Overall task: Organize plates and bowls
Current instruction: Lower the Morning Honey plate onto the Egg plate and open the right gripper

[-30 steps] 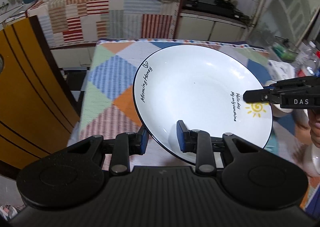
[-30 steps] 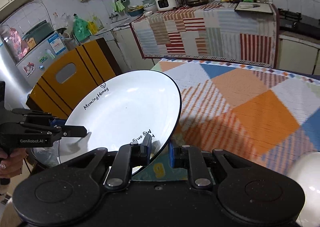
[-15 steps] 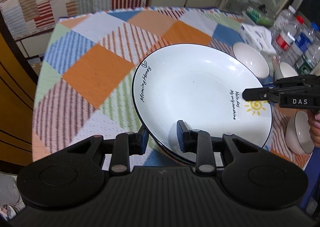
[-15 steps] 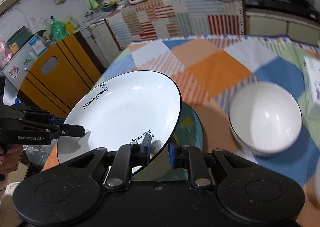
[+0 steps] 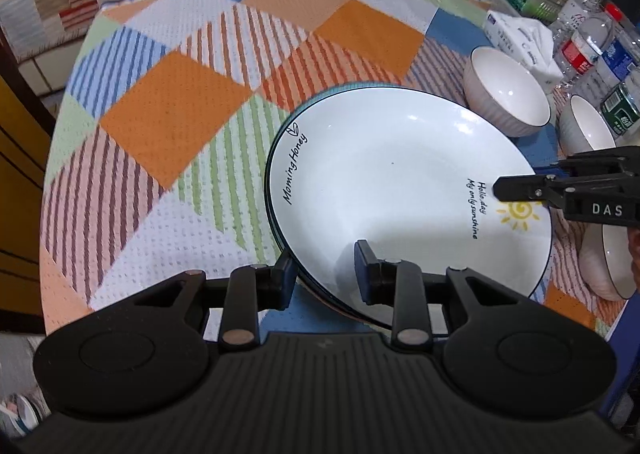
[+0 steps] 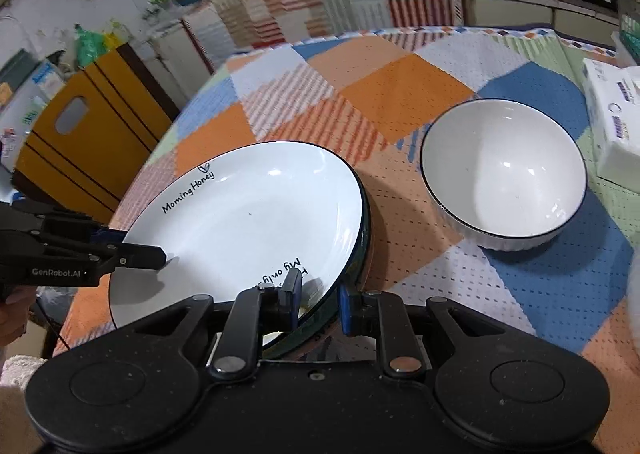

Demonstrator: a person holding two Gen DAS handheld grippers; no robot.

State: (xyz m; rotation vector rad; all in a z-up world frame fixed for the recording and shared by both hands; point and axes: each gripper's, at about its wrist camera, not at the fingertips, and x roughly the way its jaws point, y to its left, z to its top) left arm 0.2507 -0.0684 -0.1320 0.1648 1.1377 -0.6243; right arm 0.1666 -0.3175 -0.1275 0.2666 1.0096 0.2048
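my left tongs (image 5: 326,274) and right tongs (image 6: 318,300) are each pinching opposite rims of the white plate (image 5: 400,189), closed onto it. i'm holding it right over a darker plate (image 6: 362,250) on the table (image 5: 168,113), nearly stacked. i'm judging three bowls, like this bowl (image 6: 502,173), are waiting, unstacked.

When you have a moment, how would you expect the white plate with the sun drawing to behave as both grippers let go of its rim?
The white plate looks rigid, glazed ceramic, so probably slippery and chip-prone. It sits just above a dark-rimmed plate, so it should likely nest flat rather than tip. The left gripper and right gripper grip opposite rims.
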